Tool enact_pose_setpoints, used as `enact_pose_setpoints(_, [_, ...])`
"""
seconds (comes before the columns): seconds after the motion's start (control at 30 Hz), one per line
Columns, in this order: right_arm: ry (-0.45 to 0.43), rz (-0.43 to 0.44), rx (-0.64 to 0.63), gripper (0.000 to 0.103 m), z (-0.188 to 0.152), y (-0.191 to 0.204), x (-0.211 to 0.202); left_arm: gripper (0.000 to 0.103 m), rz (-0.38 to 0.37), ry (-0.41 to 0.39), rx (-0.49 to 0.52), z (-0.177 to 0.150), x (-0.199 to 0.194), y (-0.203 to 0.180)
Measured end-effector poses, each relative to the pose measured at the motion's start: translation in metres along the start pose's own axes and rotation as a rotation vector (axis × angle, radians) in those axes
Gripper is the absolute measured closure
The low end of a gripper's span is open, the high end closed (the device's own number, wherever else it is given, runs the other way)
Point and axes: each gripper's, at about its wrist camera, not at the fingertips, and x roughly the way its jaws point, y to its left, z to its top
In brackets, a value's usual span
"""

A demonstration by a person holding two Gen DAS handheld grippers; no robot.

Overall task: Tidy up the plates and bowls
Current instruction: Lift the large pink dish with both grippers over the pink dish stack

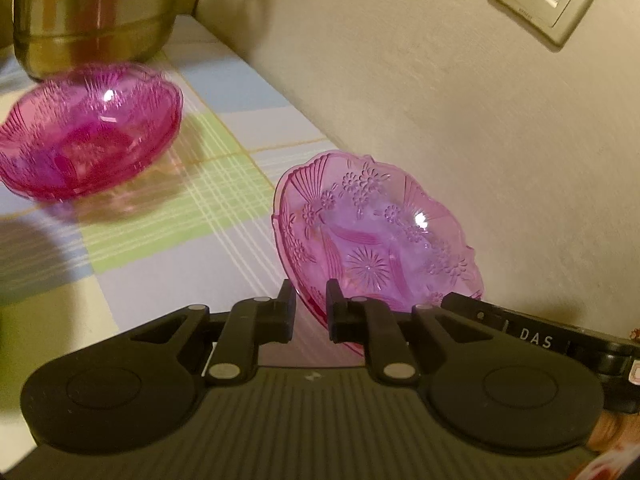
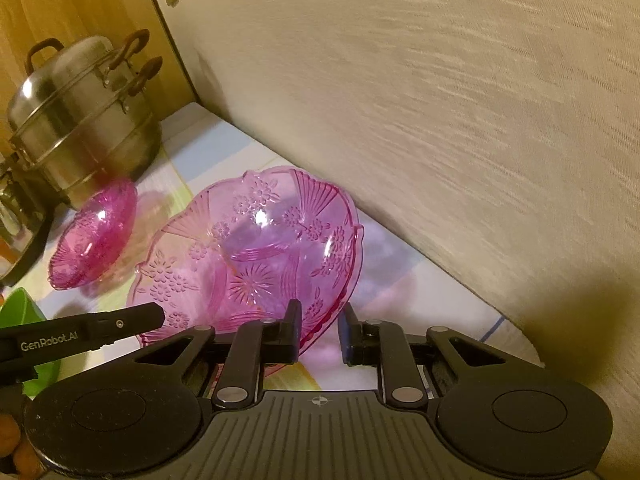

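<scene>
Glassware sorting under way on a desk [image 1: 168, 264] covered with a plaid cloth, beside a cream wall. The left tool [image 1: 311, 308] is clamped on the near rim of a pale pink flower-pressed plate [image 1: 376, 236], its two fingers pinching the glass edge and holding the dish tipped up, off the cloth at least on the wall side. In the right wrist view the same plate [image 2: 256, 252] fills the middle of the scene, and the right tool [image 2: 320, 334] sits at its lower right edge with fingers apart: the left finger lies against or over the rim, while the other stands clear with cloth showing between them, so it grips nothing. The left tool's black arm enters that view from the left, reaching the plate's near side.

A deeper magenta bowl [image 1: 86, 132] rests apart on the cloth, near a stacked steel steamer pot [image 2: 80, 120] at the corner; it is blurred in both views. A green object shows at the left edge of the right view, too cropped to identify.

Judging from the layout, the job looks to be in an early or middle stage: one plate is in hand, nothing is stacked, and the bowl stands alone. Plate and bowl both await a final place, which the views do not show.
</scene>
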Motion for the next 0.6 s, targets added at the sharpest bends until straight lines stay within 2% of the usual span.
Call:
enact_pose_setpoints(0.43, [-0.042,0.058,-0.061,0.084,0.018,0.032,-0.008,0.09,0.045,-0.084,-0.02,0.007,-0.019,0.006])
enact_pose_setpoints(0.6, [-0.054,0.089,-0.109,0.084,0.032,0.059,-0.001,0.089,0.094,-0.13,-0.045,0.022,-0.037,0.022])
